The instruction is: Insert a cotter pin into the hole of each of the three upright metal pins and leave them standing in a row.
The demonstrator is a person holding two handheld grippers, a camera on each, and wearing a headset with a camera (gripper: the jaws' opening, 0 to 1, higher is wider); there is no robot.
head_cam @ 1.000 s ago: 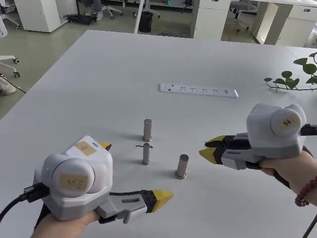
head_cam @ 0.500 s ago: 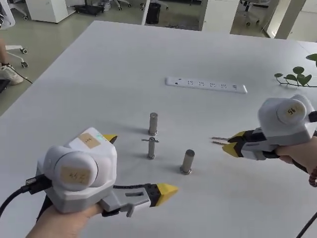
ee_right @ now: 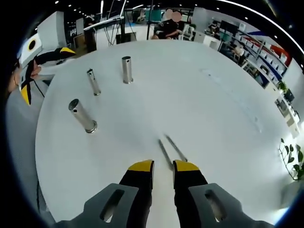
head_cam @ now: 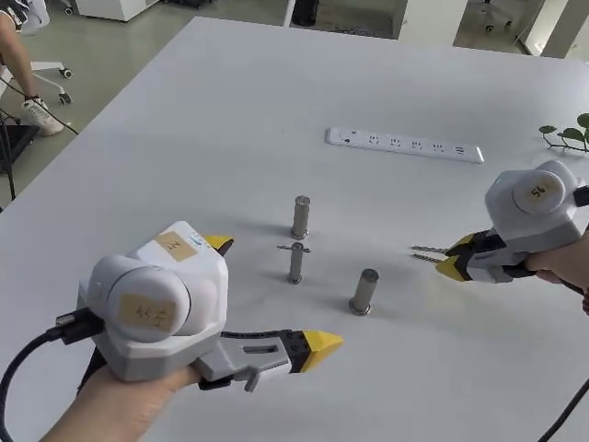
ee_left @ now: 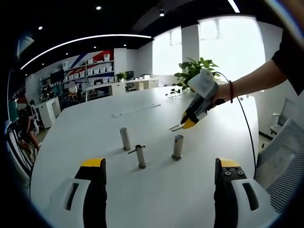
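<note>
Three pins (head_cam: 295,262) on table (head_cam: 202,129), power strip (head_cam: 403,145) behind

The left gripper (head_cam: 273,293) and right gripper (head_cam: 453,258) have pale grey rounded housings with tan labels (head_cam: 147,313), black jaws and yellow tips. A black cable (head_cam: 28,368) leaves the left one. The right arm wears a red bead bracelet (ee_left: 231,91) and a black sleeve (ee_left: 289,52).

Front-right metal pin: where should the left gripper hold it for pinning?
Probably the lower shaft of the front-right metal pin, just above its flared foot, coming in level with the left gripper. It stands upright, and the middle pin carries its cotter pin near the top, so keep that end clear.
</note>
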